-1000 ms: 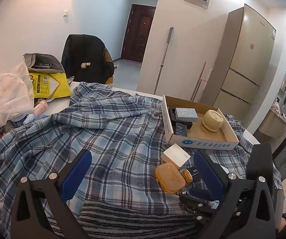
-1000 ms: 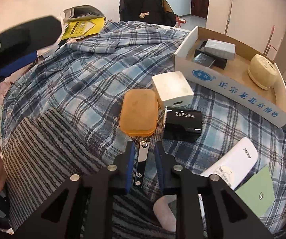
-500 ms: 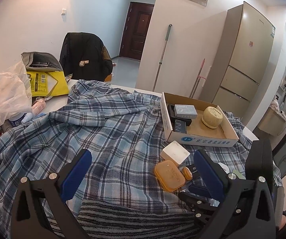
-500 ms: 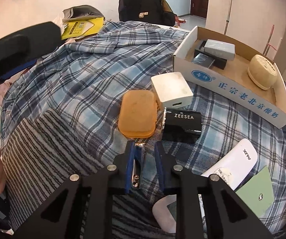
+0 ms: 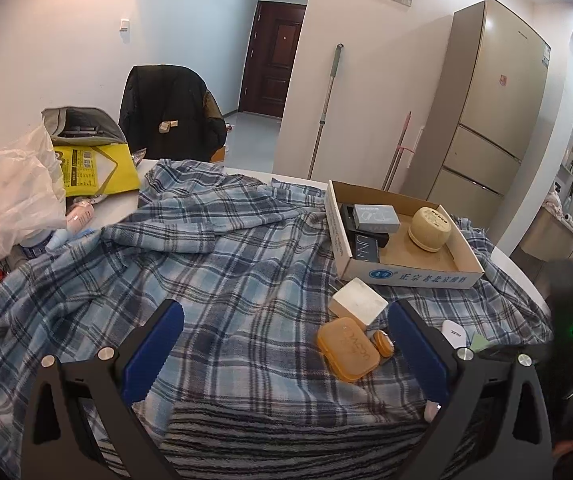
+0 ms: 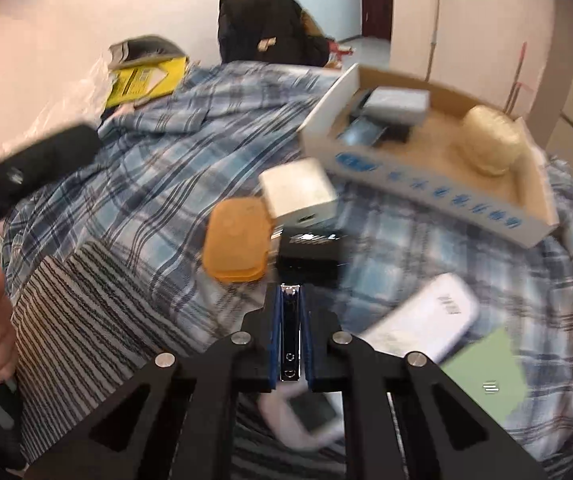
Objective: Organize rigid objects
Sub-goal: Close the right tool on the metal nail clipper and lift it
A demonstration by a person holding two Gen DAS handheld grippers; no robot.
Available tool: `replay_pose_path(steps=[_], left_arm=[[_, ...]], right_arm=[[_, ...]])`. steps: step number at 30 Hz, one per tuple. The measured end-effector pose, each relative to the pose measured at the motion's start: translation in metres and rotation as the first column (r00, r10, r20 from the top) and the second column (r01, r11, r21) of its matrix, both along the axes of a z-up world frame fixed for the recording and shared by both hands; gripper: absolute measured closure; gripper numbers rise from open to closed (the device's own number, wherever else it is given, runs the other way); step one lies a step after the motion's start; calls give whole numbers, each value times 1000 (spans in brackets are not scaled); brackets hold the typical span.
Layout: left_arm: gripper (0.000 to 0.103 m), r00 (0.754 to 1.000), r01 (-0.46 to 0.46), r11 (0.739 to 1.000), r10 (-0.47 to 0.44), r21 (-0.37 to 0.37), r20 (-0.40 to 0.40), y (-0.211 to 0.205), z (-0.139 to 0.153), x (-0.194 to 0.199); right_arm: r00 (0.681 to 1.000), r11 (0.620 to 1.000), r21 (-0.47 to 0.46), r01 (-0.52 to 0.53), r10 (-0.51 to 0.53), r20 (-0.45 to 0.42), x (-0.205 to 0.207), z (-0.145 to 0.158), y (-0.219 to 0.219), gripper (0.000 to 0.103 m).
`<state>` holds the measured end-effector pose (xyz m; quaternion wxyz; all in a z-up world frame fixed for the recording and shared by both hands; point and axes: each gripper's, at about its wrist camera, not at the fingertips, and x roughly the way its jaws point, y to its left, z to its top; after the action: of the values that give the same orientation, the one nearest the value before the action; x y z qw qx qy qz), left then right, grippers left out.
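Right gripper [image 6: 290, 300]: jaws drawn together on a nail clipper [image 6: 290, 332], chrome, clamped flat between the blue pads. Clipper's long axis runs along the fingers, its forward end just proud of the fingertips. View is motion-blurred, so fine contact at the pads cannot be judged.

Ahead of the tips, close: black box [image 6: 308, 248], orange case [image 6: 236, 240] to its left, white block [image 6: 298, 194] just behind both. To the right, near: white oblong device [image 6: 426, 320] and a green card [image 6: 486, 368].

Key relation: the carton [image 6: 426, 196] lies forward and to the right of the right gripper, beyond the black box and white block. Its long side faces the tool at a slant, open top upward. Inside: grey box [image 6: 398, 104] over dark items at the left end, cream round jar [image 6: 490, 144] at the right end, bare floor between them.

Judgement: the clipper is bound for the carton. The move calls for a lift over the near wall, heading forward-right, with release onto the bare middle floor. The right gripper is the nearer tool and already loaded.

Left gripper [image 5: 286, 344]: jaws wide apart, nothing between them, hovering over the plaid cloth [image 5: 206, 264]. The carton sits up and right in its view, well apart.
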<state>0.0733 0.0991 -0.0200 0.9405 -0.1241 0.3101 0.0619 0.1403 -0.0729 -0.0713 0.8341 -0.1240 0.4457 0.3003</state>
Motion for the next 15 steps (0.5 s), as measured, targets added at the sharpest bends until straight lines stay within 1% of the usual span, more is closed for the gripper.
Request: replay_pose_path(steps=[2, 6, 7, 8, 9, 10, 11, 12, 13, 14, 15], left_arm=[[0, 1000, 8, 1000, -8, 20, -1, 2, 2, 0], [0, 995, 92, 994, -90, 57, -39, -10, 4, 7], [2, 990, 135, 987, -130, 81, -62, -18, 3, 11], [8, 983, 173, 980, -165, 103, -83, -25, 2, 15], [11, 973, 219, 968, -206, 122, -107, -34, 1, 18], [17, 955, 283, 950, -265, 134, -134, -44, -1, 24], [27, 937, 335, 932, -314, 140, -152, -53, -3, 29], [31, 919, 381, 912, -356, 150, -171, -61, -6, 34], [39, 902, 420, 893, -390, 160, -188, -70, -9, 38], [44, 875, 471, 868, -436, 161, -211, -79, -12, 45], [46, 856, 502, 852, -464, 151, -229, -84, -15, 50]], right_arm=[[999, 1000, 11, 23, -23, 27, 1, 14, -17, 94], [994, 995, 58, 83, -87, 69, 8, 35, -56, 94], [992, 992, 74, 101, -106, 69, 11, 37, -66, 94], [990, 988, 94, 121, -127, 63, 14, 38, -76, 94], [988, 984, 112, 141, -148, 54, 17, 38, -85, 94], [985, 979, 127, 157, -164, 44, 20, 38, -90, 94], [983, 974, 143, 176, -183, 35, 23, 36, -97, 94], [978, 967, 156, 200, -207, 31, 26, 35, -103, 94], [972, 959, 168, 226, -235, 32, 29, 34, -109, 94], [967, 954, 177, 242, -251, 33, 30, 33, -114, 94], [965, 951, 184, 249, -259, 34, 31, 32, -118, 94]])
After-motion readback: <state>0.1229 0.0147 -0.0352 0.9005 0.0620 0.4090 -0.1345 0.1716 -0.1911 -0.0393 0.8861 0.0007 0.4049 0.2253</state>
